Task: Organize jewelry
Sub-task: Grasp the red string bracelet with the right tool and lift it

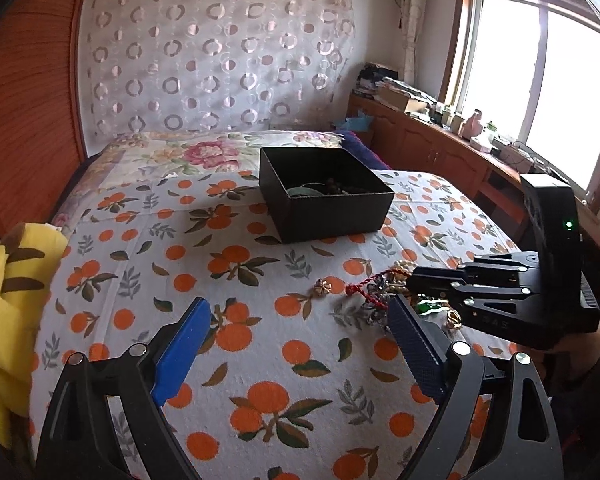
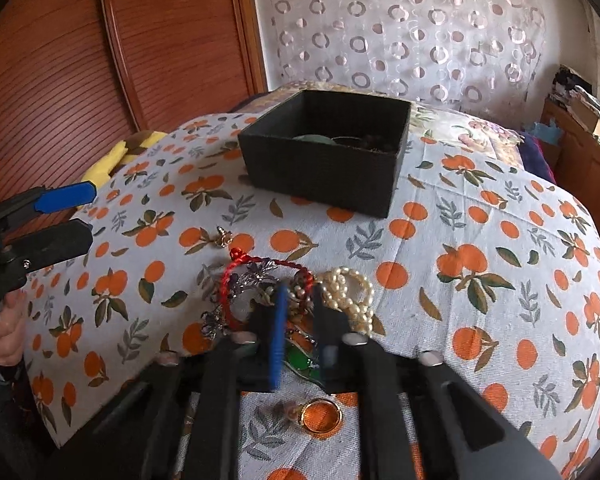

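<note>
The right hand-held gripper [image 2: 300,292], nearly closed in the jewelry pile [image 2: 284,292], has the box [image 2: 324,160] at twelve o'clock; the left hand-held gripper [image 1: 300,316] gapes empty.

Faint raised letters stand on the black body of the right gripper [image 1: 412,282] in the left wrist view, too dim to read. No other text, label or number shows.
</note>
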